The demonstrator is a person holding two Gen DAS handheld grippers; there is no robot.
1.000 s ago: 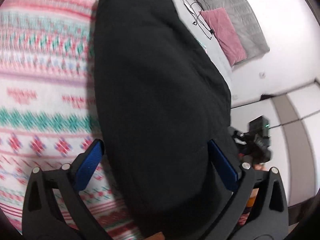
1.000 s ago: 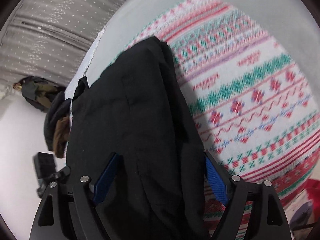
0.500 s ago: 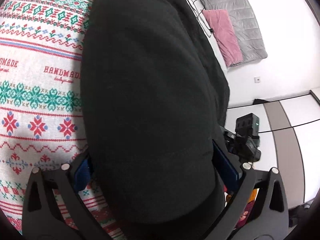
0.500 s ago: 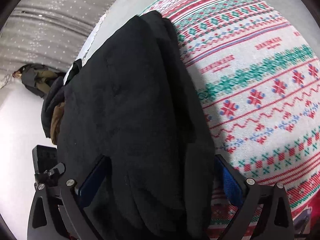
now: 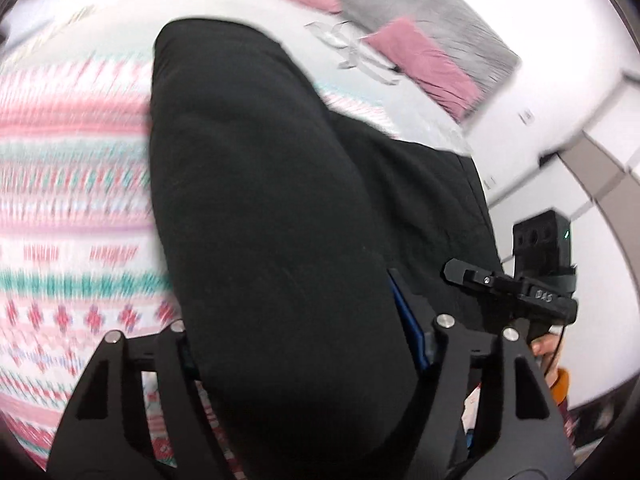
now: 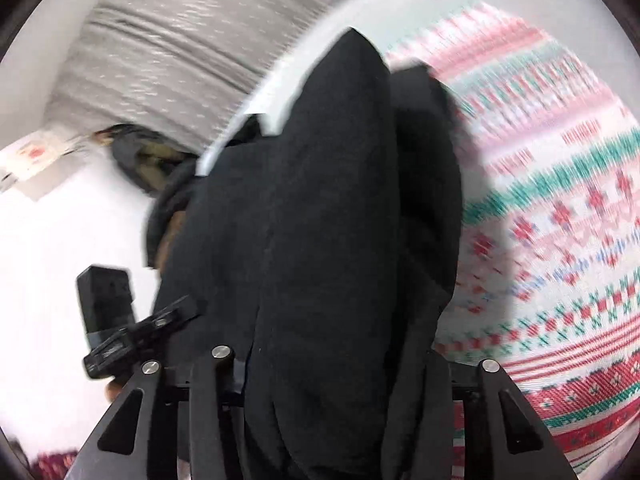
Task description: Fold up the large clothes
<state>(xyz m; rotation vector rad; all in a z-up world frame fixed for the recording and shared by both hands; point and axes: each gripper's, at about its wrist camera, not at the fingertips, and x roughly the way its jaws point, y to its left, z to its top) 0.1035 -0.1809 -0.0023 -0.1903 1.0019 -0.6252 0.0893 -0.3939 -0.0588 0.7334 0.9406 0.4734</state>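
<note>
One black garment is gripped by two tools: the left tool and the right tool, whose jaws have just been closing on its folds. It lies over one patterned blanket (blurred); two pink pillows are seen at one o'clock.

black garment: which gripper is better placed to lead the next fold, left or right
Right, probably. Both jaws have just been closing with the black garment between them; the right gripper is sunk deeper into bunched layers, beside bare patterned blanket. The left gripper looks looser.
</note>
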